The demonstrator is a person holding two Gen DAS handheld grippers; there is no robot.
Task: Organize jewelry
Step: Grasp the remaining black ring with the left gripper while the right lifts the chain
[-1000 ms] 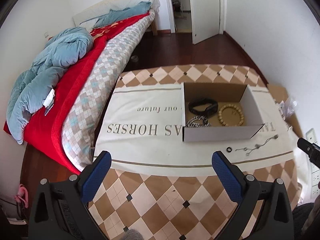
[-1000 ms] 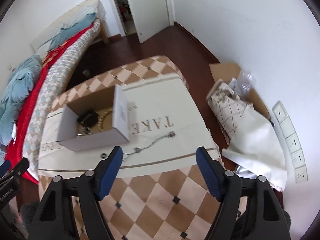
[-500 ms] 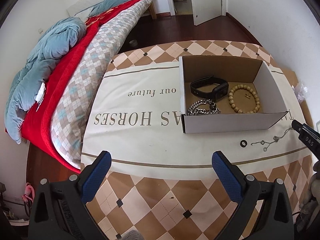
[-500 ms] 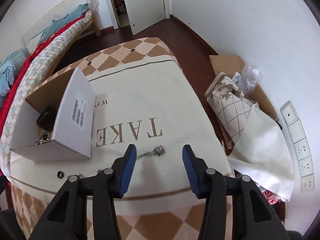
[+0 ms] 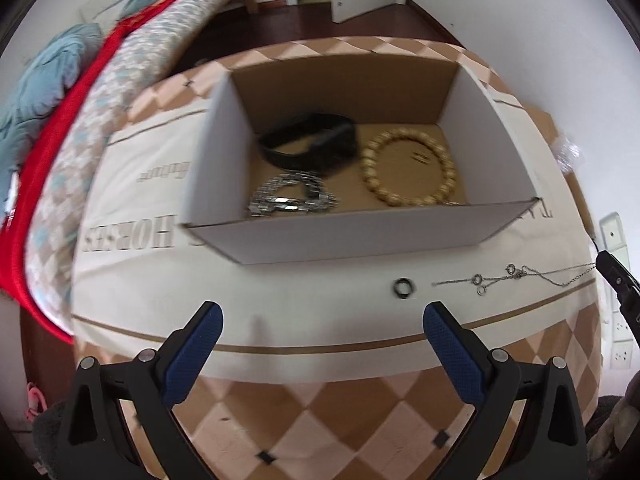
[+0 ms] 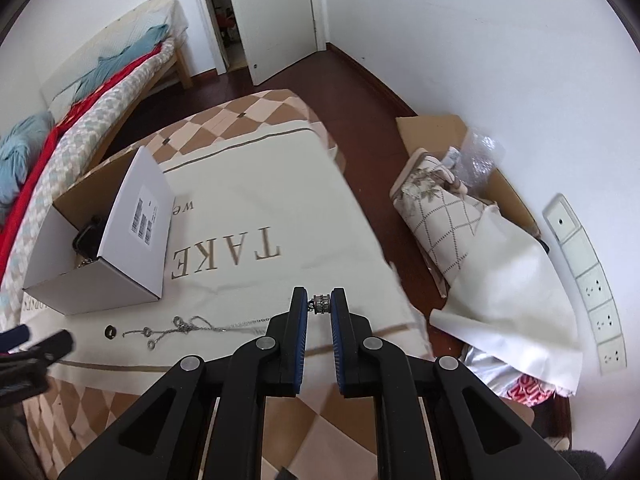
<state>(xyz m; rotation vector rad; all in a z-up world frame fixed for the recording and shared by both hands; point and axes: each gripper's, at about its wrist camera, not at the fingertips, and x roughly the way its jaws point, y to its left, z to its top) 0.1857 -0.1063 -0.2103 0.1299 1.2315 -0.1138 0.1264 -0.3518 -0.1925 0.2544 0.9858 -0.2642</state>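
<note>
A thin silver necklace (image 6: 188,326) lies on the cream cloth in front of the cardboard box (image 5: 340,236). My right gripper (image 6: 320,304) is shut on its small silver clasp bead (image 6: 321,303) at the chain's right end; the chain also shows in the left wrist view (image 5: 516,276). A small black ring (image 5: 403,288) lies left of the chain. The box holds a black band (image 5: 308,146), a gold bead bracelet (image 5: 412,172) and a silver chain bracelet (image 5: 288,198). My left gripper (image 5: 320,340) is open and empty, low in front of the box.
The table (image 5: 320,432) has a brown diamond-check cover under the cream cloth. A bed with red and blue bedding (image 5: 60,112) stands to the left. Cushions and bags (image 6: 480,264) lie on the floor to the right, by wall sockets (image 6: 592,280).
My right gripper has dropped to the cloth and closed on the necklace's clasp end. My left gripper has moved forward and lower toward the box, staying open.
</note>
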